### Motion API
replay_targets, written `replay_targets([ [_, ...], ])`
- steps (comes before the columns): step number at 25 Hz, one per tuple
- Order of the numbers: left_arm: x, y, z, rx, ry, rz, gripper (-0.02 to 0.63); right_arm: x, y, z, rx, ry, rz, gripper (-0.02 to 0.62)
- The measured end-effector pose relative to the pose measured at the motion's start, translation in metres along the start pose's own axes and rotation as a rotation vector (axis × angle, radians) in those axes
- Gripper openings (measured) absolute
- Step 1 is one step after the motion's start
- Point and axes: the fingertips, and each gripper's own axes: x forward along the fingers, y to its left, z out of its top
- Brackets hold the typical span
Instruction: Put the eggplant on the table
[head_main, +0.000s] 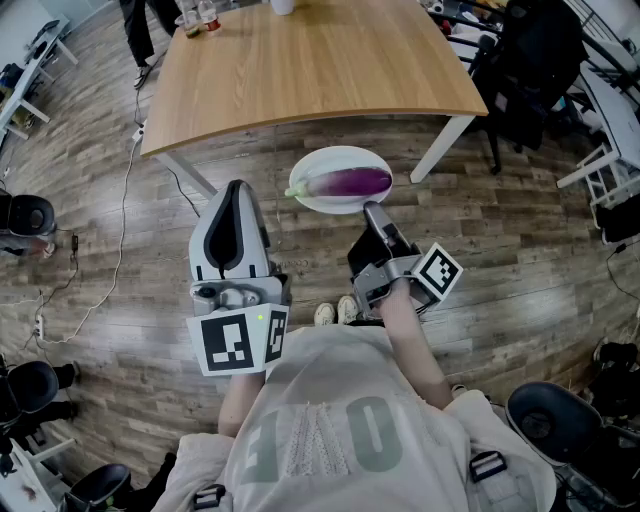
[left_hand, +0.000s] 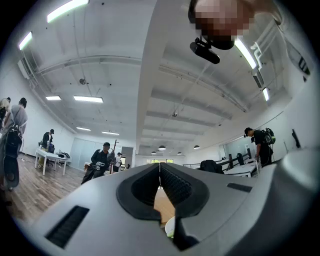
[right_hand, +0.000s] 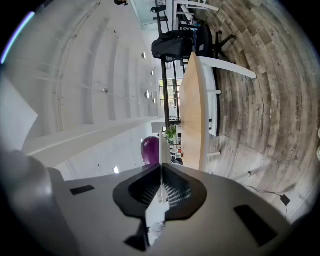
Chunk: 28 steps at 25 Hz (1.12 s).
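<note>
A purple eggplant (head_main: 350, 182) lies on a white plate (head_main: 340, 152) that hangs in the air just short of the wooden table (head_main: 310, 60). My right gripper (head_main: 372, 208) is shut on the plate's near rim. In the right gripper view the plate (right_hand: 161, 145) runs edge-on between the jaws, with the eggplant (right_hand: 150, 149) to its left and the table (right_hand: 192, 110) beyond. My left gripper (head_main: 236, 185) is held to the left of the plate, shut and with nothing in it. In its own view the left gripper (left_hand: 160, 166) points slightly up at the ceiling.
Two bottles (head_main: 200, 18) and a white cup (head_main: 283, 5) stand at the table's far edge. A black backpack on a chair (head_main: 530, 60) sits at the table's right. Cables (head_main: 120, 200) trail over the wood floor at left. People stand across the room (left_hand: 102, 162).
</note>
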Motion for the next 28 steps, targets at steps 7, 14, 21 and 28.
replay_targets([
  [7, -0.002, 0.000, -0.001, 0.002, 0.006, 0.003, 0.009, 0.000, -0.003, -0.003, 0.007, 0.004, -0.003, 0.026],
  [14, 0.001, -0.003, -0.002, 0.005, 0.010, 0.015, 0.009, 0.000, -0.008, 0.006, 0.030, 0.001, -0.001, 0.026],
  [21, 0.011, -0.009, -0.008, 0.002, 0.019, 0.034, 0.009, 0.005, -0.006, 0.023, 0.003, 0.014, 0.009, 0.026],
  [28, 0.015, -0.006, -0.015, -0.010, 0.006, 0.102, 0.009, 0.007, -0.009, 0.040, -0.021, 0.052, 0.010, 0.026],
])
